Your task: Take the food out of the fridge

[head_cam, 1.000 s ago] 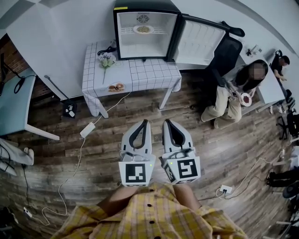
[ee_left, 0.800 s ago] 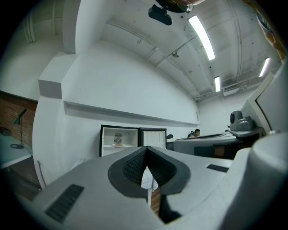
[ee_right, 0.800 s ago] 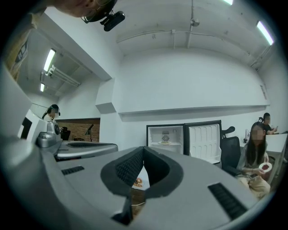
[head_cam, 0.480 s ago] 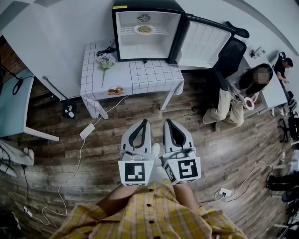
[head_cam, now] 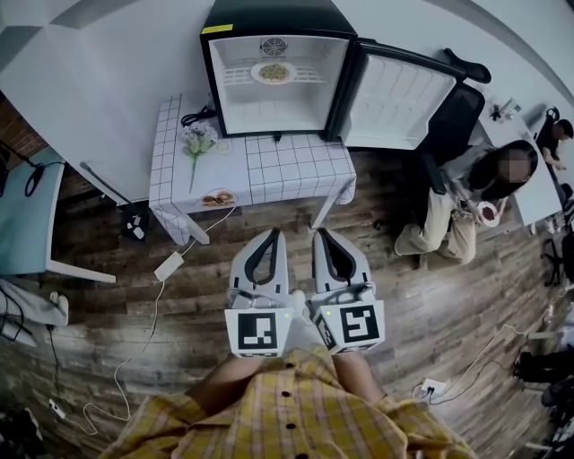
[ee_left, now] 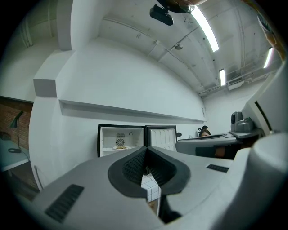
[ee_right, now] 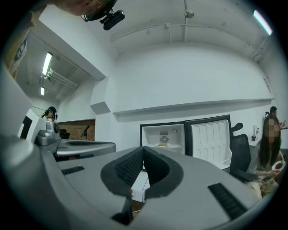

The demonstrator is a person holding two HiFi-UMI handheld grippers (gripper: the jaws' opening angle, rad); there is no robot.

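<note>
Near: left gripper (head_cam: 273, 236) and right gripper (head_cam: 322, 235) are side by side and level, jaws together and empty, probably on approach. Beyond is the checked-cloth table (head_cam: 287, 166). Farthest is the mini fridge (head_cam: 269, 16), its door open for access, with the plate of food (head_cam: 273, 72) on its upper shelf.

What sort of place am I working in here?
Probably an office or lab corner, not a home kitchen: an open mini fridge, an office chair, a seated person, and a power strip on the floor.
</note>
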